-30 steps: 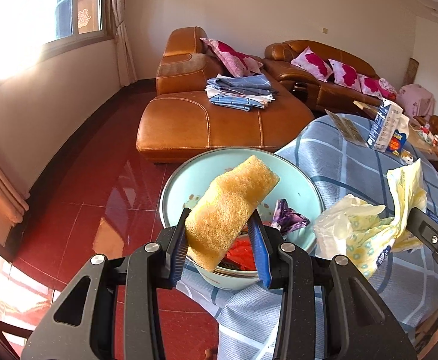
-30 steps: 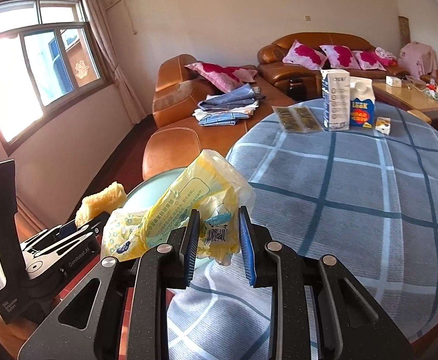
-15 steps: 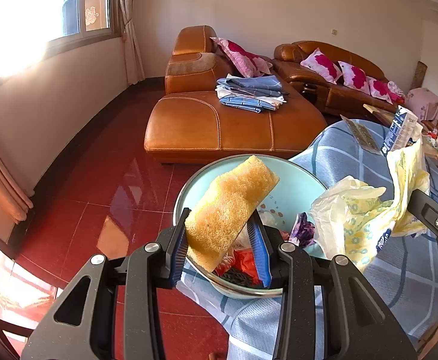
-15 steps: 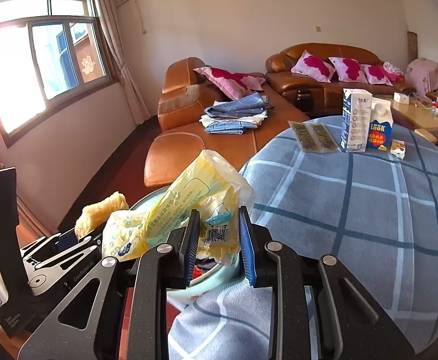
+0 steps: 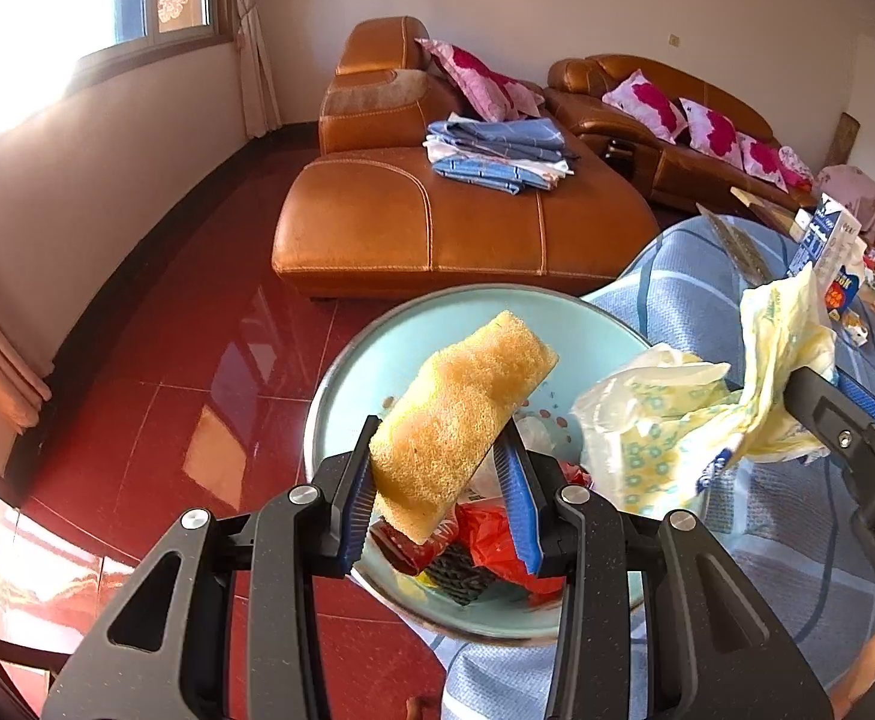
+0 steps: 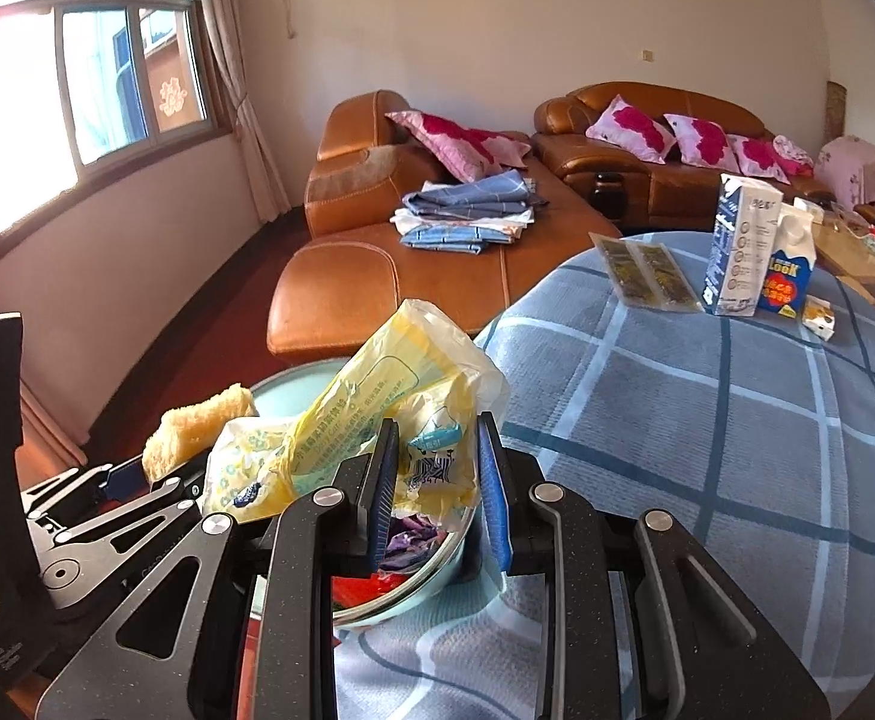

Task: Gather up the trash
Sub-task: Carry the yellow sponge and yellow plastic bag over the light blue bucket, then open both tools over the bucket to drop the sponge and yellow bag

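The left gripper (image 5: 443,474) was clamped on a yellow, coarse-pored rectangular sponge (image 5: 461,426), pinching it across its lower half so that the sponge's long axis ran up and away from the jaws, tilted toward the right. Directly below and ahead of that gripper sat the pale blue round bowl (image 5: 353,372), already holding red plastic scraps (image 5: 497,540) and other litter; the sponge hung over the bowl's near half, not touching it.

The right gripper (image 6: 434,468) was pinched on a crumpled yellow-and-white plastic bag (image 6: 389,396), whose loose bulk spilled up and to the left of the jaws, toward the left gripper. The bowl's rim (image 6: 437,570) lay just beneath and slightly left of those fingertips, so the bag hung over the bowl's right side.

Both loads looked placed for a drop, and the left seemed the better centred. The bowl stood at the very edge of the blue checked cloth-covered bench (image 6: 707,420), partly overhanging the red tiled floor (image 5: 185,360), so anything released too far left of the left gripper would probably miss. Open bench stretched ahead and right of the right gripper, with the milk cartons (image 6: 755,252) well apart.
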`<state>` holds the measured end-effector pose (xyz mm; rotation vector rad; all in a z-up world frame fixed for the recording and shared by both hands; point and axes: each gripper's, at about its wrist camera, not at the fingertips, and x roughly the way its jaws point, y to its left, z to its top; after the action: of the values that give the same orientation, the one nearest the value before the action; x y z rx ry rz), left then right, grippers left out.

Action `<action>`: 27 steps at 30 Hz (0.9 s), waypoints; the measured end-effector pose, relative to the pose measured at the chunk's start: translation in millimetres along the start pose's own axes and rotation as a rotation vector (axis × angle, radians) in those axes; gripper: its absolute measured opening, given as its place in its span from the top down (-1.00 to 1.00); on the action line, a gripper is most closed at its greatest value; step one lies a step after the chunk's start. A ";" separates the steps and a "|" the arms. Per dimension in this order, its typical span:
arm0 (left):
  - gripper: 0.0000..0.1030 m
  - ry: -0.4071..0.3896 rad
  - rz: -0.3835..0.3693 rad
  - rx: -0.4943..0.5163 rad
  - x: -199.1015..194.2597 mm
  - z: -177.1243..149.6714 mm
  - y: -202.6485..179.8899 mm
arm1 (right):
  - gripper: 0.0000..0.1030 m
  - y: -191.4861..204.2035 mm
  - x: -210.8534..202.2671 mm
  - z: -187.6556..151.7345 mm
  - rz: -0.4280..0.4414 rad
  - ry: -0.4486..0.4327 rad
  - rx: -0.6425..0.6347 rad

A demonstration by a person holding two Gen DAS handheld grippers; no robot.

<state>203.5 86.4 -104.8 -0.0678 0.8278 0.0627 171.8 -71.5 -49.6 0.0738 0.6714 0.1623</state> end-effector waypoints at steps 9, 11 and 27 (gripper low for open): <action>0.26 0.063 0.022 0.004 29.3 -2.5 -2.5 | 0.45 4.0 38.5 -3.1 0.004 0.088 -0.036; 0.26 0.072 0.027 0.003 33.9 -3.2 -2.5 | 0.42 4.7 45.9 -2.7 0.014 0.105 -0.036; 0.26 0.093 0.047 -0.014 45.5 -2.9 4.2 | -0.11 -0.4 59.8 1.4 0.138 0.120 -0.014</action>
<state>231.8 91.7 -140.4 -0.0647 0.9220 0.1098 218.8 -61.6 -85.2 0.0980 0.7853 0.3056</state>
